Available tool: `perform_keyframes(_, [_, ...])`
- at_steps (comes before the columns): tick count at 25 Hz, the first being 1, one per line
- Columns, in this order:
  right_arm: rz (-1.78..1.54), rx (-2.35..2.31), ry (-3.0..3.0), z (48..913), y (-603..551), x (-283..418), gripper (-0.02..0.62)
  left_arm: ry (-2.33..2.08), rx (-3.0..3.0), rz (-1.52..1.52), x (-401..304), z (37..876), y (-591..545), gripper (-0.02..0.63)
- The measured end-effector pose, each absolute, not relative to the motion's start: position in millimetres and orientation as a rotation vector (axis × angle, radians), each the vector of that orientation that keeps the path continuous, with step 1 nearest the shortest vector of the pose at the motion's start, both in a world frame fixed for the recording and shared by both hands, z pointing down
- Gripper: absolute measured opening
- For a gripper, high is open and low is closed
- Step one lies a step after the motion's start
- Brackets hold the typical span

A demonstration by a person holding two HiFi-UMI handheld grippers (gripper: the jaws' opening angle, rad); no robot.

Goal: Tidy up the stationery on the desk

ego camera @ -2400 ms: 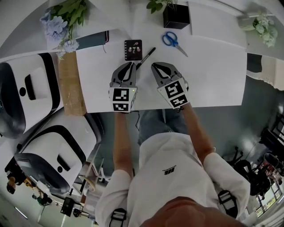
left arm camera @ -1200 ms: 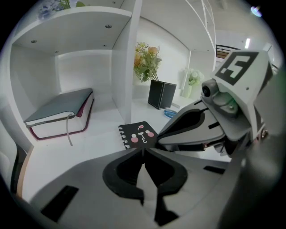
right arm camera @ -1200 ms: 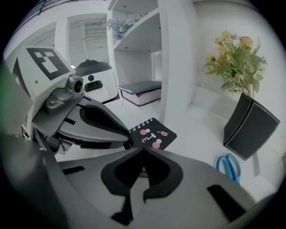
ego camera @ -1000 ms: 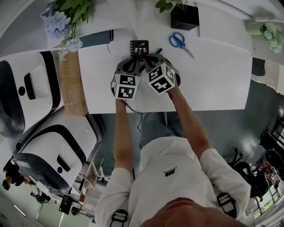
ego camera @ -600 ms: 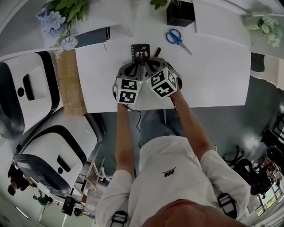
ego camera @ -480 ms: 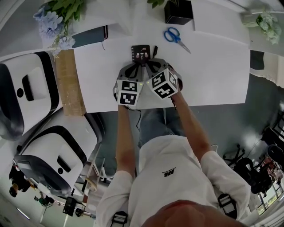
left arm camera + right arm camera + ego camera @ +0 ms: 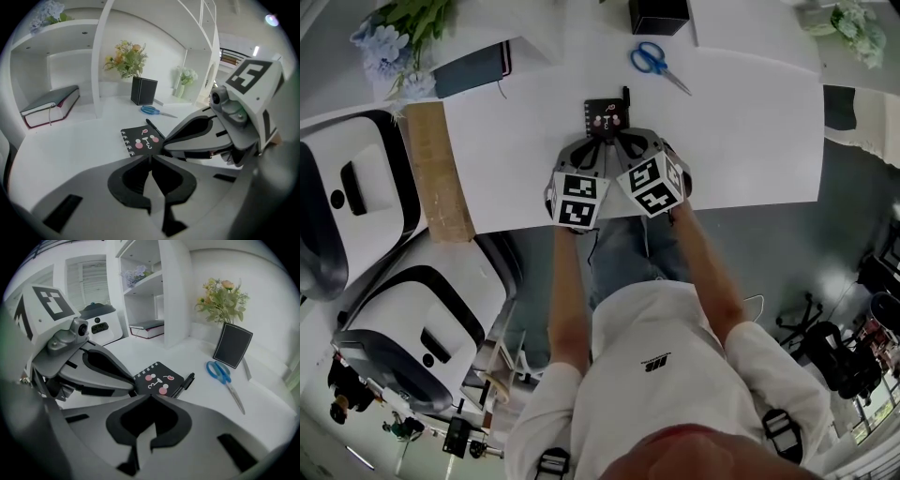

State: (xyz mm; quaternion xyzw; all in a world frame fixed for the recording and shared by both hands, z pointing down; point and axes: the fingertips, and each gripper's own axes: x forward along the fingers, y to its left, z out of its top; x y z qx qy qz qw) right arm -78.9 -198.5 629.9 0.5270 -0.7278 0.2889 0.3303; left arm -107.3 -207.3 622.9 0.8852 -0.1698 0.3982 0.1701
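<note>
My left gripper (image 7: 150,157) and right gripper (image 7: 150,397) are both pinched together, empty; the black notebook (image 7: 605,116) lies on the desk (image 7: 741,141) just ahead of both tips; the pen (image 7: 183,383) lies along its right side, pointing away, nearer the right gripper.

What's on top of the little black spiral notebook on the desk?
Nothing lies on the notebook; the part of its cover in view is bare. A black pen lies along its side, on the desk. Whatever is under the notebook is covered.
</note>
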Motion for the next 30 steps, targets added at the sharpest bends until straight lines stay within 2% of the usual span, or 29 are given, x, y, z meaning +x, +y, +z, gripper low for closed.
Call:
perform_keyframes(18, [0.804,1.435,-1.869,630.7,-141.4,-49.0,-0.005,-0.389,2.499,1.123,-78.8,623.5,-145.8,0.0])
perform_keyframes(30, [0.819,1.455,-1.868,631.1,-139.5,-43.0,-0.005,-0.387,2.489,1.108,-72.8,623.8,-144.3,0.0])
